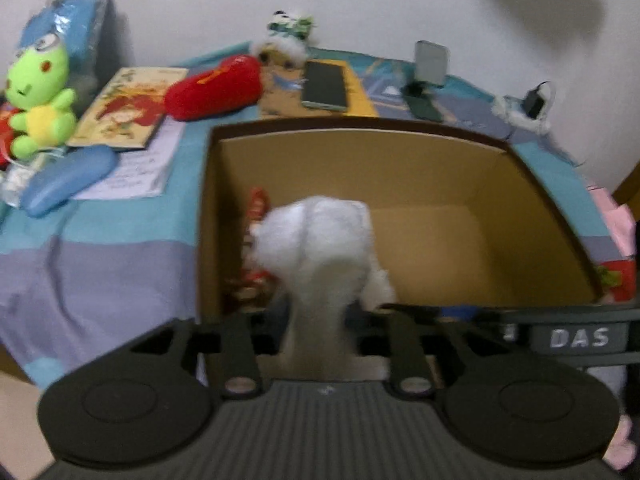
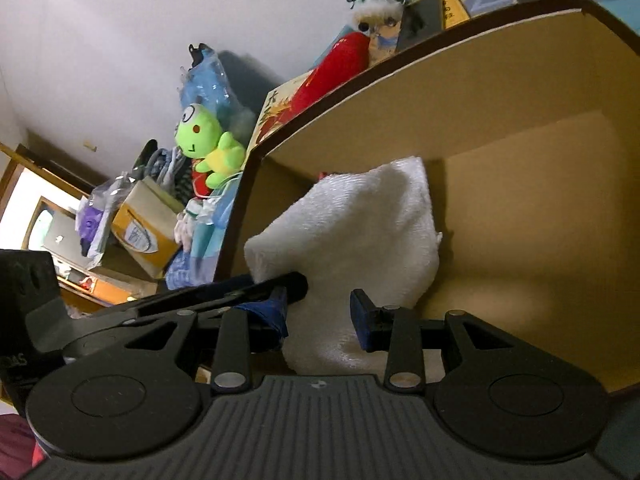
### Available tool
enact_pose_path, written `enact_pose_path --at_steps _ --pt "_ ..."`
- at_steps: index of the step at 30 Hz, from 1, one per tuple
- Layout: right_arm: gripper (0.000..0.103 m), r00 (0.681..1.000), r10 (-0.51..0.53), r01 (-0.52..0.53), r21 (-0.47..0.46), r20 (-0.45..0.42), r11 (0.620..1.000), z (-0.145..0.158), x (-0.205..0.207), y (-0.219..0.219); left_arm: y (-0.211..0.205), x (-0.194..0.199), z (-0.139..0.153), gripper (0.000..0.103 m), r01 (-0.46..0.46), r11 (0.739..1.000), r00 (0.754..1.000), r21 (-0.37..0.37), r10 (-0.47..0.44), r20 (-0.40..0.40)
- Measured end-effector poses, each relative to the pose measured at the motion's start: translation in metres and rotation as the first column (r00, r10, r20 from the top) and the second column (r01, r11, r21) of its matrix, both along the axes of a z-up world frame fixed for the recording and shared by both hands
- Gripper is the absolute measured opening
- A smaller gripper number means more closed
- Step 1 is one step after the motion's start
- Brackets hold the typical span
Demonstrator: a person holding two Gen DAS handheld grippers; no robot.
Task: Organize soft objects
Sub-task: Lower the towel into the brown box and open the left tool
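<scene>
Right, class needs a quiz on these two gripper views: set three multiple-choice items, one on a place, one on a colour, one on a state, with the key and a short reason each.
1. Where is the white towel?
A. over the open cardboard box
B. on the picture book
C. on the phone

2. What colour is the frog plush?
A. pink
B. green with a yellow belly
C. black

3. How does the left gripper stand?
A. wide open, nothing in it
B. out of sight
C. shut on the white towel

Key:
1 A, both views show the towel hanging inside the box walls.
2 B, seen beside the book in both views.
3 C, the towel bunches between its fingers; the right gripper grips it too.
</scene>
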State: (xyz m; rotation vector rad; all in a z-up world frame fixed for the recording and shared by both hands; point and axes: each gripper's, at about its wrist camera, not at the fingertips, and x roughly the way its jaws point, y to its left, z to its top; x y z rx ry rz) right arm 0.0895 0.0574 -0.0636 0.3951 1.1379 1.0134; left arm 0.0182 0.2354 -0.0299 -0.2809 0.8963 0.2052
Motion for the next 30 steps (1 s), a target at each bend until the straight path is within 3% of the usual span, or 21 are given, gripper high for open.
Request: enact_pose_path --at_steps 1,4,14,30 --pt "0.019 1.000 -0.006 0.006 -0.003 0.007 1.000 0.002 -0.001 -0.002 0.001 -0.001 0.001 0.057 -0.009 1.000 1.000 0.020 0.009 -0.002" --pt "0.020 0.999 -0.029 0.029 -0.001 0.039 1.000 0.009 -0.003 -0.011 0.001 -0.006 0.009 0.066 0.005 1.000 1.000 0.016 -0.006 0.021" --pt "0.020 0.989 -0.066 0.066 0.001 0.135 0.998 0.022 -0.006 -0.021 -0.009 -0.007 0.030 0.066 -0.042 0.992 0.998 0.120 0.038 0.042" --pt "0.020 0.961 -0.007 0.006 0.003 0.277 1.000 0.044 -0.033 -0.060 -0.062 -0.028 0.050 0.066 -0.192 0.933 0.981 0.303 0.190 0.039"
